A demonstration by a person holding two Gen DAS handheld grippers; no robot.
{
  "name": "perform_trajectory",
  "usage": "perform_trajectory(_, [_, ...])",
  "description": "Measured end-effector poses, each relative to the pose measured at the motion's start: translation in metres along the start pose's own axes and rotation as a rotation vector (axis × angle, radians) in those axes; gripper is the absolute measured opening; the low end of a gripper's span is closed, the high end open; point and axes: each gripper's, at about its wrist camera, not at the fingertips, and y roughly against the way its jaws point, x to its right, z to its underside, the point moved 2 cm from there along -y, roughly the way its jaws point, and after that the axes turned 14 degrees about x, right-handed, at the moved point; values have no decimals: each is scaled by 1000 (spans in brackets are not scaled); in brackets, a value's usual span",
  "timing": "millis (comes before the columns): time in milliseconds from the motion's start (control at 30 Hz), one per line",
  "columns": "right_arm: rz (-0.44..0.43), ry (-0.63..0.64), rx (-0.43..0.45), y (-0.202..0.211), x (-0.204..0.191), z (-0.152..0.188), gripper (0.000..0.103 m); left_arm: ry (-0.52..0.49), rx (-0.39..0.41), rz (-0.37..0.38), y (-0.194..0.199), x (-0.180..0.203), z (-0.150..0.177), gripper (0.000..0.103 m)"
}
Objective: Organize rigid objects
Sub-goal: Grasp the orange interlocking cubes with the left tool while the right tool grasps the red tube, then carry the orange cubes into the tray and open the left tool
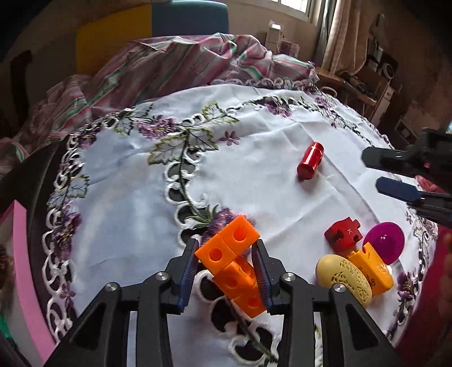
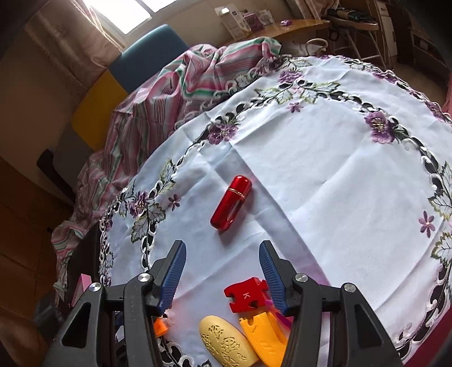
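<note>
My left gripper (image 1: 227, 252) is shut on a chain of orange linked cubes (image 1: 233, 261) just above the white embroidered tablecloth (image 1: 268, 135). To its right lie a red puzzle block marked K (image 1: 342, 233), a purple disc (image 1: 384, 242), a yellow-orange numbered piece (image 1: 373, 268) and a pale yellow perforated oval (image 1: 343, 278). A red metallic cylinder (image 1: 310, 161) lies further out. My right gripper (image 2: 222, 251) is open and empty, above the table with the red cylinder (image 2: 231, 203) just ahead of it and the K block (image 2: 245, 293), yellow oval (image 2: 226, 343) and orange piece (image 2: 264, 336) below it.
A striped pink and green cloth (image 1: 180, 65) is bunched at the table's far side, with blue and yellow chair backs (image 1: 189, 17) behind. A pink box (image 1: 25, 271) stands at the left edge. The right gripper's fingers (image 1: 395, 172) show at the right of the left wrist view.
</note>
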Motion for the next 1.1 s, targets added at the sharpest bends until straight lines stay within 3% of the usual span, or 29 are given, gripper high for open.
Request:
perform_trajectory(133, [33,18,-23,-22,-9,-13,55,6,44,-25,23,-11,-1,39])
perform_trajectory(367, [171,34,-39,-75,-4,-26,55,30,123,-89,73,-31,-7,39])
perform_trajectory(533, [188,88,-68,-97,-9,-19,55,50,157,-141,101,-48,-7,39])
perform_trajectory(567, [193,113,-71,-99,-12,-17,49,53,160,-151,105,-51,-6,39])
perform_trajectory(600, [195,141,-77,-101,-15,-14,37,56,164,-163,110,-55,-5,39])
perform_trajectory(667, [195,203,-92,-105,-23,-9,26,67,175,-181,120,-62,-4,39])
perform_trajectory(700, [199,229,-89,-105,-27,-7,25,72,180,-190,124,-66,-3,39])
perform_trajectory(833, [142,317,-85,-99,-46,2,25,93,199,-223,142,-79,0,39])
perform_trajectory(1000, [-38,415,-145,-97,-84,27,25,106,216,-254,161,-94,5,39])
perform_trajectory(1100, [-52,498,-194,-104,-97,46,25,118,223,-271,170,-102,9,39])
